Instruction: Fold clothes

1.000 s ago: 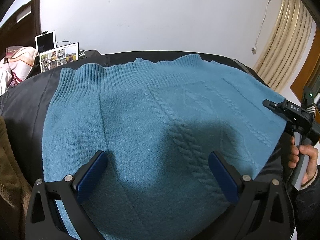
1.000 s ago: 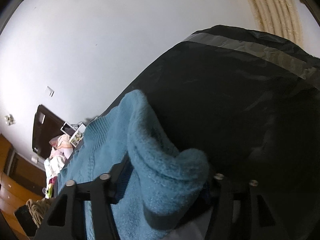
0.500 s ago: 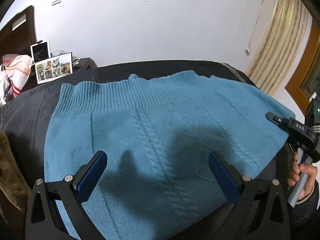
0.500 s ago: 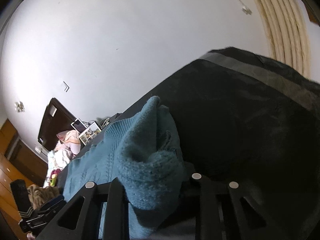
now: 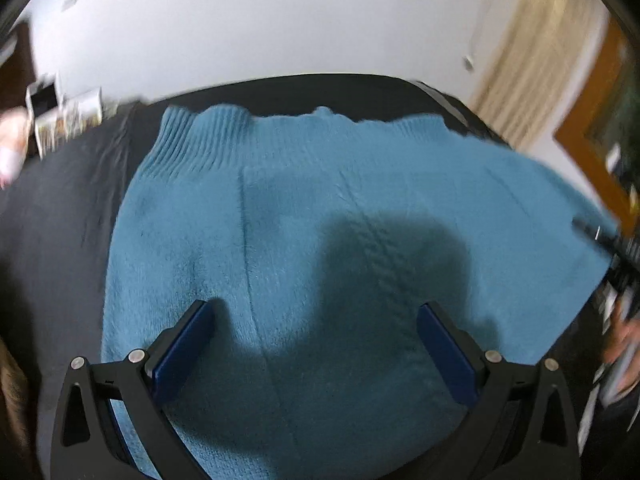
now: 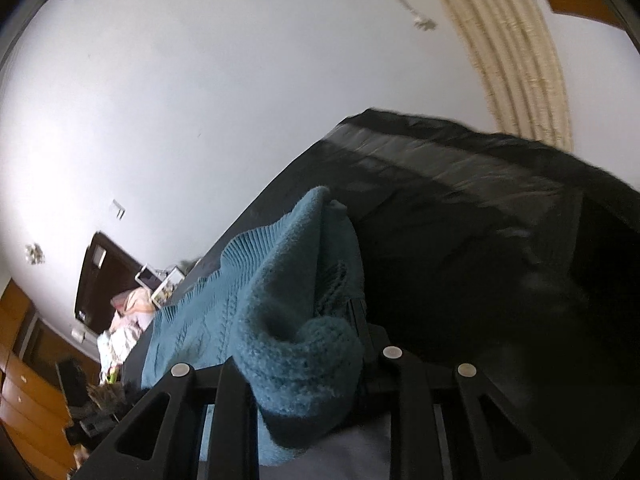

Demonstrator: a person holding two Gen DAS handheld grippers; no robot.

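Mostly flat, a teal knitted sweater (image 5: 320, 216) lies spread over a black sheet (image 5: 60, 220) that covers the tabletop. Its ribbed hem sits at the far edge, toward a white wall (image 5: 256, 20), and cable stitching runs down its middle.

The left claw (image 5: 314, 334) hangs over the near part of the sweater with its two blue pads (image 5: 182, 348) spread wide apart. Nothing is between them, and its shadow falls dark across the knit. At the right edge of this blurred view, a hand (image 5: 624, 344) grips the handle of the other tool.

The right claw (image 6: 304, 368) pinches the sweater's right side. A thick bunched fold of teal knit fills the gap between its black fingers (image 6: 230, 400), and the cloth rises in a ridge from there while the rest trails away to the left along the sheet.

Beige curtains (image 6: 516, 52) hang at the far right beside a wooden frame. At the far left stand a small white tablet (image 6: 146, 278) and a photo frame (image 6: 168, 286), next to a heap of pink cloth (image 6: 130, 306) and dark wooden furniture.
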